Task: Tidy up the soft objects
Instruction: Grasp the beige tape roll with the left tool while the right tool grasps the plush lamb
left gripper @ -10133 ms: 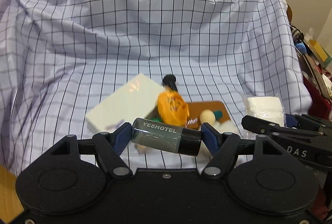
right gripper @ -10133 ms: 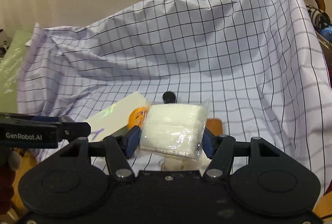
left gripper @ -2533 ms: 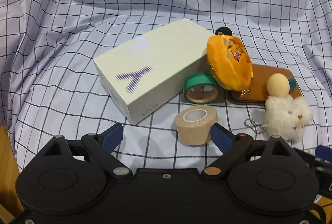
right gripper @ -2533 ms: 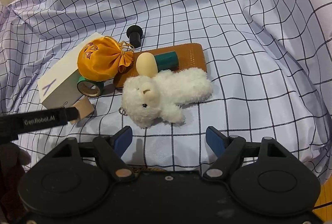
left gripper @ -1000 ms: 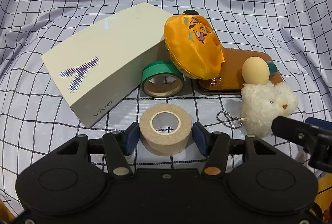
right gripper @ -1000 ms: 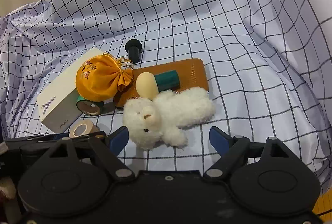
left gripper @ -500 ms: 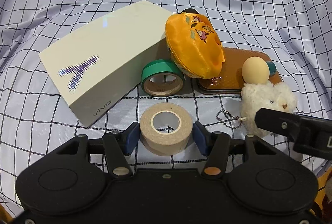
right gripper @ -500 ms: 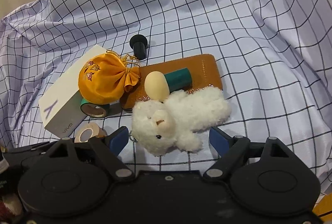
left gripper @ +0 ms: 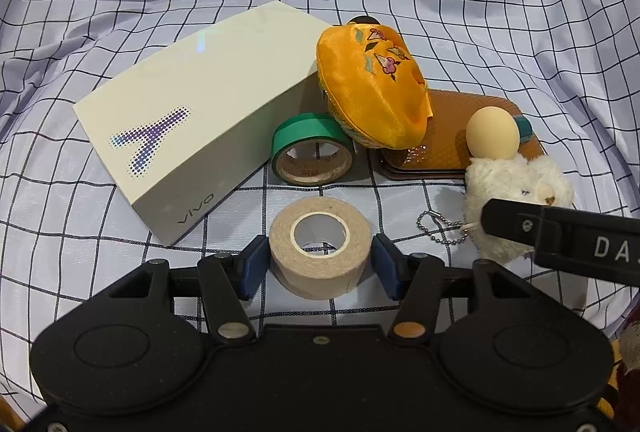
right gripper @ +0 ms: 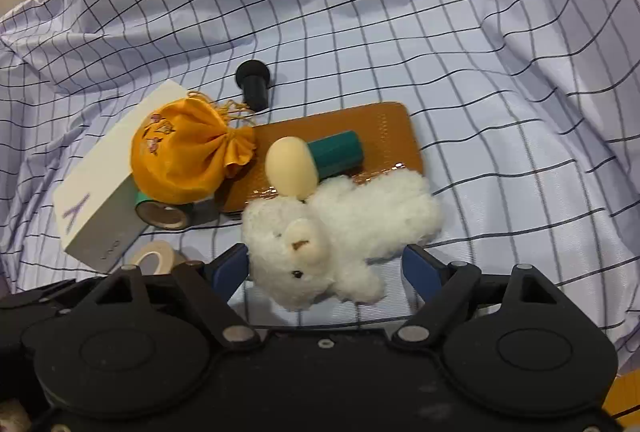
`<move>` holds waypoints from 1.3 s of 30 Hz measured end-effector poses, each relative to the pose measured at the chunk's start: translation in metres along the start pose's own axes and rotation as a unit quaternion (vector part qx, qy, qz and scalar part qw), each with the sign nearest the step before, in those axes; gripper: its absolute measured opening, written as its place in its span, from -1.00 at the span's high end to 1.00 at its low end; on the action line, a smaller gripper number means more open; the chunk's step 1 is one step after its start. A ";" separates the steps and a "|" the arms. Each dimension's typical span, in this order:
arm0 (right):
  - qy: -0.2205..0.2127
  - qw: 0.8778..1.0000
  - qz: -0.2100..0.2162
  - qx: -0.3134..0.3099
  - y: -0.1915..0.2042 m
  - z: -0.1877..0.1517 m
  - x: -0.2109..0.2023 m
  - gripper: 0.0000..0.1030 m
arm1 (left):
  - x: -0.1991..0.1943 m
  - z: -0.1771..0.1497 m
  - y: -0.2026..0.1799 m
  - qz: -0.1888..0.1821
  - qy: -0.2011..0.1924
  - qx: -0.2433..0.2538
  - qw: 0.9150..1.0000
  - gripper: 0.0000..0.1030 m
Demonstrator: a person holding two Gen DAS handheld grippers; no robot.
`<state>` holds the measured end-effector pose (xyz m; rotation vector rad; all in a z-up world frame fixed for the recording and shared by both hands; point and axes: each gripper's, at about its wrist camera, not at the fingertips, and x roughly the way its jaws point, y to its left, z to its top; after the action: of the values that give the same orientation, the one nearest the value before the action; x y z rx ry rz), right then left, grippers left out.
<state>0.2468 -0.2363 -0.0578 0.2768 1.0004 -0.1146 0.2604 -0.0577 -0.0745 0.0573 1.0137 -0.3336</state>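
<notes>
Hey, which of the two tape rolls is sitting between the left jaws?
The beige tape roll, lying flat with its hole up. The green tape roll sits farther back, against the white box.

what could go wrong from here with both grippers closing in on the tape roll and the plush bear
1. The right hand-held gripper is closing around the white plush bear, which touches the cream egg-shaped sponge; lifting the bear may roll the sponge off the brown case.
2. The bear's ball chain trails on the checked cloth and could snag it.
3. The left hand-held gripper holds the beige tape roll close to the right one; they could collide.
</notes>
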 end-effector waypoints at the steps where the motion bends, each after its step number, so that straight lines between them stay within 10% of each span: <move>1: -0.001 1.000 -0.002 0.001 -0.002 0.000 0.000 -0.62 | 0.000 0.000 0.000 0.000 0.000 0.000 1.000 -0.04; 28: 0.009 0.999 -0.015 0.047 -0.005 0.012 0.008 -0.87 | 0.001 -0.001 -0.002 0.003 -0.001 0.002 1.000 -0.04; 39: 0.019 0.999 -0.024 0.037 -0.009 0.008 0.008 -0.35 | 0.002 -0.002 -0.002 0.003 -0.001 0.001 1.000 -0.04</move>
<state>0.2556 -0.2466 -0.0624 0.3233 1.0426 -0.1912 0.2591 -0.0599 -0.0765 0.0629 1.0102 -0.3291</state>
